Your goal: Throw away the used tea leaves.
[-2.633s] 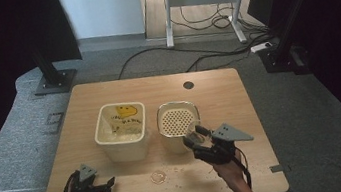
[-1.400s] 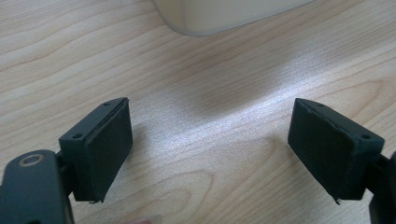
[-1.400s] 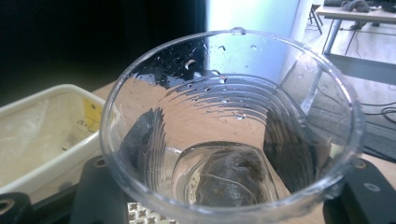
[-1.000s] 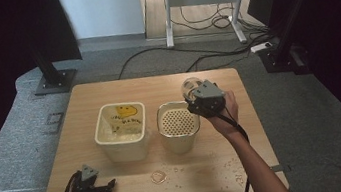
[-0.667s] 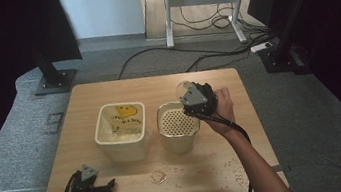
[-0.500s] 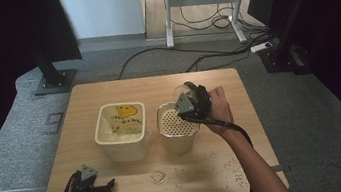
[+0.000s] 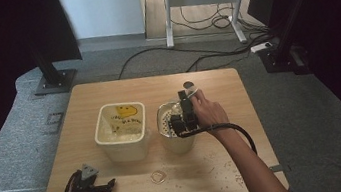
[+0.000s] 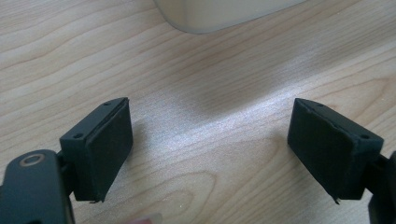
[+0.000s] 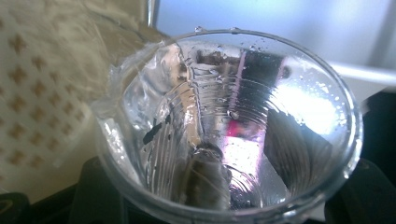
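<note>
At front-left of the worktop, left gripper rests w/ fingers wide apart, nothing btwn them. Mid-worktop sits a square tub, next to it a round strainer pot. Over the pot, right gripper has its fingers clamped on a clear plastic cup, tipped.

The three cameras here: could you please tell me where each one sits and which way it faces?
High view: above the person's side, looking forward and down on the table; both forearms, left gripper, right gripper.
Left gripper view: on the left gripper, facing the tabletop; open jaws.
Right gripper view: on the right gripper, looking into its clear plastic cup.
Shared: the perforated container.
</note>
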`<state>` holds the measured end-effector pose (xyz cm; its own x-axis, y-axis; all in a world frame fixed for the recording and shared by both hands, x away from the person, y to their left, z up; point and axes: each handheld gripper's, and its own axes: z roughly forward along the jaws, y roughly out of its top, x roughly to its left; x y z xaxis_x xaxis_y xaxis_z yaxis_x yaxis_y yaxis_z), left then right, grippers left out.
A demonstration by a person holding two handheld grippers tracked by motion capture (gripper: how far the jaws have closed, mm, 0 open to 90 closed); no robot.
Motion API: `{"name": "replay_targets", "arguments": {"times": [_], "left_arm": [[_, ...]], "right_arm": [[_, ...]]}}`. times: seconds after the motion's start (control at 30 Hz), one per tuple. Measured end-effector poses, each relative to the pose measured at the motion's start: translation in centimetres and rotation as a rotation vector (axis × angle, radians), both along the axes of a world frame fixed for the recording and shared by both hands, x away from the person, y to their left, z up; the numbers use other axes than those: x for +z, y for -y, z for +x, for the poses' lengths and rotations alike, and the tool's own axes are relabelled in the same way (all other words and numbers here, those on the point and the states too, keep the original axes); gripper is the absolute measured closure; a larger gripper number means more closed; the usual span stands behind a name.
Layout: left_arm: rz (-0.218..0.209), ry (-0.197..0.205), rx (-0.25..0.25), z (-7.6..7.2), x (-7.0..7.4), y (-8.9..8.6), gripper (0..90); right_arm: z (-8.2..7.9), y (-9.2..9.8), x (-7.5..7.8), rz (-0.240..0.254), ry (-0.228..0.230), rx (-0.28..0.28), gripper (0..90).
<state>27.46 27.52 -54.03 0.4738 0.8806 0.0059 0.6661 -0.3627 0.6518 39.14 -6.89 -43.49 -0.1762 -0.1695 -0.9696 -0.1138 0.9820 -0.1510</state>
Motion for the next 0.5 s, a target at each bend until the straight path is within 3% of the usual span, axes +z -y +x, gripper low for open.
{"name": "replay_targets", "arguments": {"times": [0.1,0.13,0.17,0.2,0.23,0.5], "left_arm": [[0.002,-0.004,0.000,0.03,-0.03,-0.04,13.9],[0.001,-0.004,0.002,0.08,-0.05,-0.02,13.9],[0.000,-0.005,0.002,0.10,-0.05,-0.02,13.9],[0.001,-0.004,0.001,0.12,-0.05,0.00,13.9],[0.002,-0.004,0.000,0.12,-0.04,0.03,13.9],[0.004,-0.005,-0.001,0.10,-0.04,0.07,13.9]], "right_arm": [[0.00,-0.10,-0.19,-0.131,0.060,0.022,39.1],[0.07,-0.02,0.06,-0.209,0.097,0.026,39.5],[0.07,-0.02,0.06,-0.209,0.097,0.026,39.5],[0.22,0.12,0.12,-0.264,0.126,0.026,39.7],[0.22,0.12,0.12,-0.264,0.126,0.026,39.7],[0.41,-0.05,-0.66,-0.517,0.231,0.055,40.3]]}}
